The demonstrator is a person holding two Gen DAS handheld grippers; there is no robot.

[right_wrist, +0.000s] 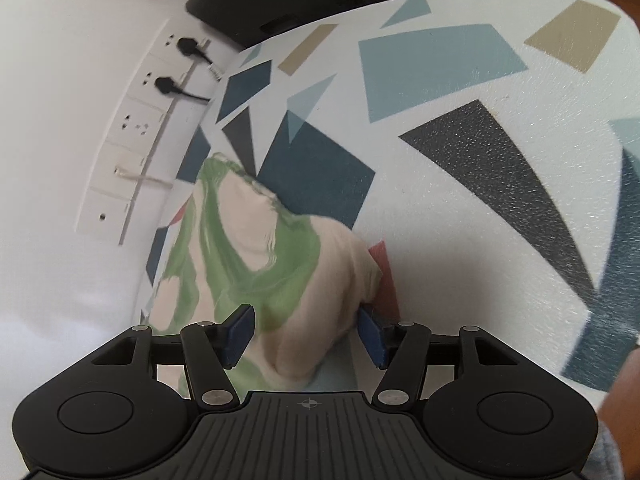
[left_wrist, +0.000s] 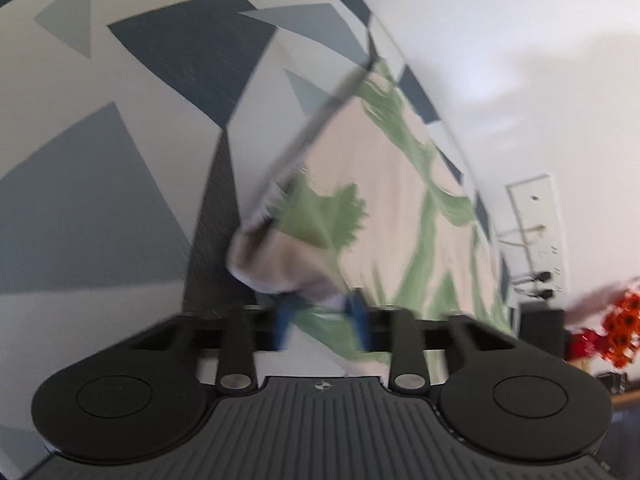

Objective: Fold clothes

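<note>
A cream garment with green leaf prints (left_wrist: 380,200) lies on a tabletop patterned with blue, grey and tan shapes (left_wrist: 160,60). In the blurred left wrist view, my left gripper (left_wrist: 323,322) has its blue pads closed on a bunched edge of the cloth, which stretches away from it toward the wall. In the right wrist view the garment (right_wrist: 248,248) is heaped in soft folds. My right gripper (right_wrist: 306,334) stands open, and a cream fold sits between its blue pads without being pinched.
The patterned tabletop (right_wrist: 440,200) runs up to a white wall (left_wrist: 500,40) with a socket strip (right_wrist: 132,120) and plugged cables. A black box (right_wrist: 280,0) and orange flowers (left_wrist: 616,328) stand near the table's end. A person's arm (right_wrist: 624,400) shows at the right edge.
</note>
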